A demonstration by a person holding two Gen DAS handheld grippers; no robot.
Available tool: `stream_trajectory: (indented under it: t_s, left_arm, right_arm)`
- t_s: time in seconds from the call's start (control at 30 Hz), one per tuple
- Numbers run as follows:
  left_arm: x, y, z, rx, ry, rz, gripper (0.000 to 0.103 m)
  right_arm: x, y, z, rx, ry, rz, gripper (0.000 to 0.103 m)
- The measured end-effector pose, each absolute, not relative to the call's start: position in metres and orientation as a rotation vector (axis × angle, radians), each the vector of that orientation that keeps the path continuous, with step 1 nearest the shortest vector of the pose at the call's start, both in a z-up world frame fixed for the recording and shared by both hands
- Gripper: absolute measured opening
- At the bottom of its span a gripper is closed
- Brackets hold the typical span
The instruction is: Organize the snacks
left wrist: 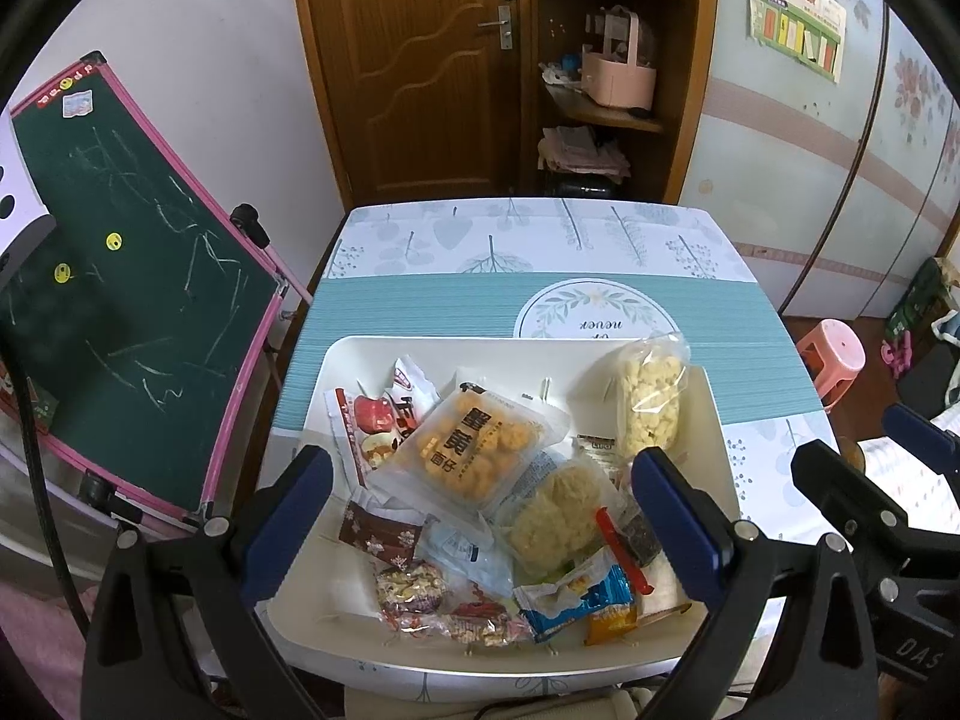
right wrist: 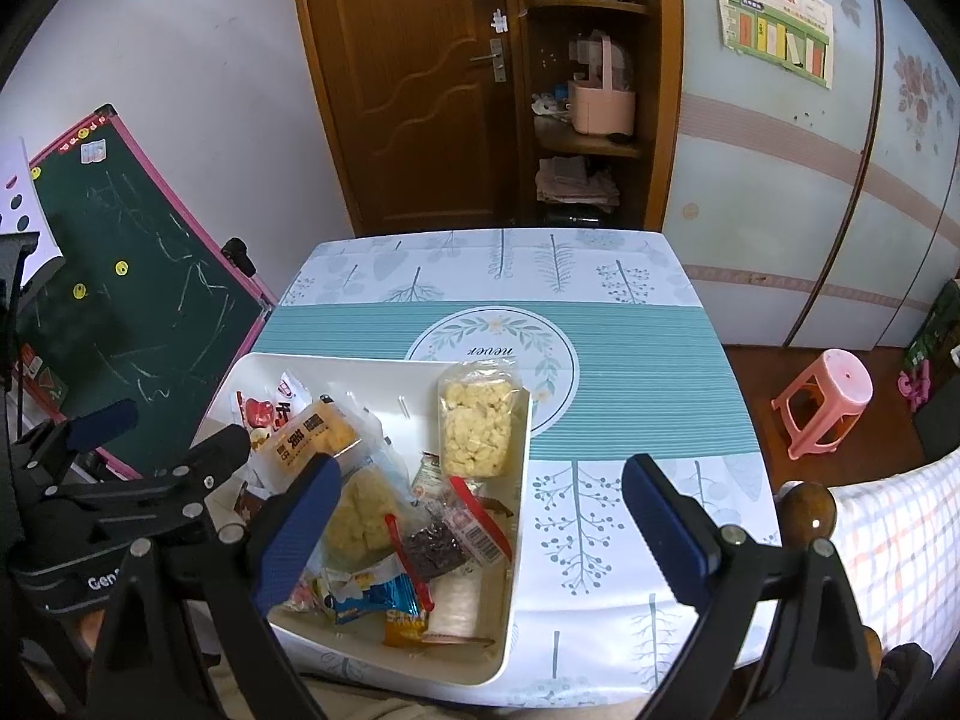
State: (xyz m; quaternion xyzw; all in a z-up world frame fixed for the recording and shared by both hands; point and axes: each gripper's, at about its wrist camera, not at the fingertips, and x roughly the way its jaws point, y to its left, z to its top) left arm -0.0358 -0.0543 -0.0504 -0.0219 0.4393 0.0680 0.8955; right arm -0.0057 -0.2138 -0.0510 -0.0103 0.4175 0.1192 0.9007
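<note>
Two hand-held grippers hover above a shallow white rectangular plastic tray point(left wrist: 336, 360) that sits on the near part of a small table covered by a teal-striped, leaf-printed cloth point(right wrist: 630, 360). The left gripper point(left wrist: 480, 498) hangs over the middle of the tray, its blue-padded fingers spread wide and holding nothing. The right gripper point(right wrist: 480, 516) hangs over the tray's right rim, likewise wide apart and empty.

All the snacks lie inside the tray, in a loose, overlapping heap:
- a clear packet of orange puffed balls with black lettering point(left wrist: 474, 450), left of centre;
- a clear packet holding a pale yellow crisp cake point(left wrist: 555, 516), just beside it and nearer;
- a tall clear bag of pale yellow puffs point(right wrist: 477, 420), leaning at the far right;
- a red-and-white wrapper point(left wrist: 366, 426), far left;
- a small blue foil packet point(left wrist: 585, 600) and a dark brown bar point(right wrist: 435, 546), near right.

Whether the heap is the sorted result or awaits sorting cannot be judged here. Any pick is best made on a packet lying on top, gripped across a flat sealed edge with the fingers closed gently, since puffed contents crush easily and slick film slides.
</note>
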Motion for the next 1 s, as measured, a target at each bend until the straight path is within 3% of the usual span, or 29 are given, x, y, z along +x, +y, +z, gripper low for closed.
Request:
stream_trajectory:
  t_s: [1.0]
  left_arm:
    - [-0.0388, -0.0564, -0.0531, -0.043, 0.928, 0.129, 0.100]
  right_arm:
    - [-0.0076, -0.2115, -0.0521, -0.011, 0.870, 0.249, 0.095]
